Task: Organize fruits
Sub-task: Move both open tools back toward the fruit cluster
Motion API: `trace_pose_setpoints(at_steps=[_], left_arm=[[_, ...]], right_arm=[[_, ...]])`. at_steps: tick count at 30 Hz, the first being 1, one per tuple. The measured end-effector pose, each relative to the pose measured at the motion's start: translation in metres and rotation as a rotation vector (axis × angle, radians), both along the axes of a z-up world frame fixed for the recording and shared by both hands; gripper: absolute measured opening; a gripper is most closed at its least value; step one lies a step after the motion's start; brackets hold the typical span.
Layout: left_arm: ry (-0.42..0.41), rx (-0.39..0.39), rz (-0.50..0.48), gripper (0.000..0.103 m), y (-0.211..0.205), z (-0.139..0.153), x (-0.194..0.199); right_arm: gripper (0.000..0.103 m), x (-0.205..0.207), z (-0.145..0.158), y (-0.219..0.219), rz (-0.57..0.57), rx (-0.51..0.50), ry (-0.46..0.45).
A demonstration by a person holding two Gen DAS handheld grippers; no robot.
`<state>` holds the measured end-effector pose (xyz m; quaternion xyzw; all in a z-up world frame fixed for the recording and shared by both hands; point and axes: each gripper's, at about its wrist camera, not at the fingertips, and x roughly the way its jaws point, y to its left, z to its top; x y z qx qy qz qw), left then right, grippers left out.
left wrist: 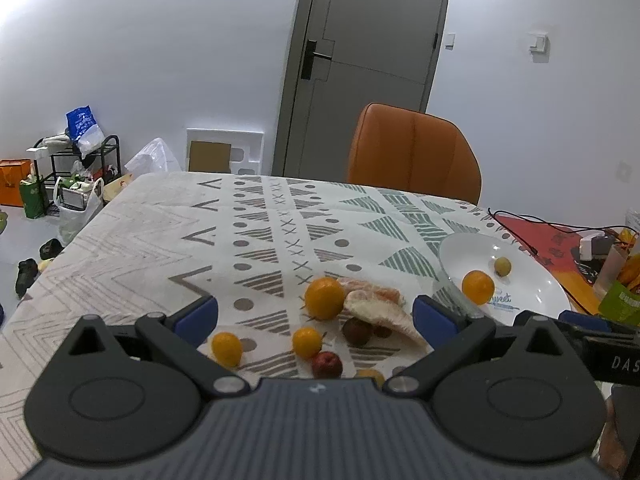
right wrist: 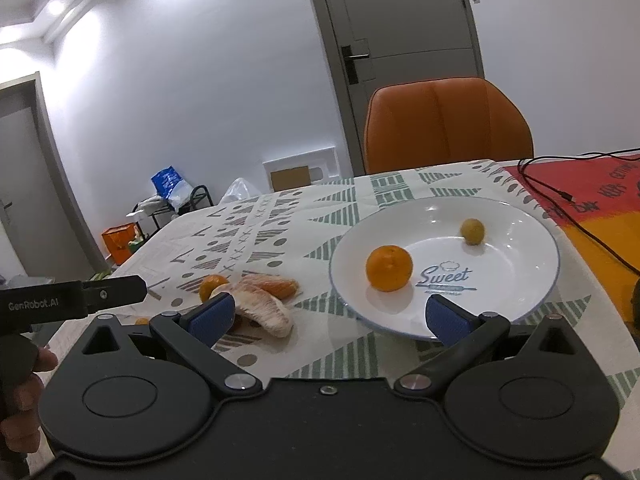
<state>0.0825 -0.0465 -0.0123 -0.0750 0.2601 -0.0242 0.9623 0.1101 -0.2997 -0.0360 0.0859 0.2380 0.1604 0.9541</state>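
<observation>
Both the left gripper (left wrist: 315,314) and right gripper (right wrist: 327,318) hover with fingers spread wide and empty, as 1 orange (right wrist: 389,268) sits on the white plate (right wrist: 520,296). Loose fruit (left wrist: 324,298) lies on the desk (left wrist: 160,232) beside peeled pomelo segments (left wrist: 380,314); the round, firm, smooth citrus looks likely to roll, best pinched across its middle.

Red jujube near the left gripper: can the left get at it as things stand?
Probably yes. The left gripper is open and empty, and the red jujube lies just ahead between its fingers, top uncovered. A small orange sits close beside it and may get nudged.
</observation>
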Motion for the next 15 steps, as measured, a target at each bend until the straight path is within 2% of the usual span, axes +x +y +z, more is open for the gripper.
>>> trace_pose_setpoints(at_steps=[15], left_arm=[[0.021,-0.03,-0.01,0.099,0.008,-0.014,-0.012]], right_arm=[[0.103,-0.003,-0.011,0.01,0.081,-0.026,0.041]])
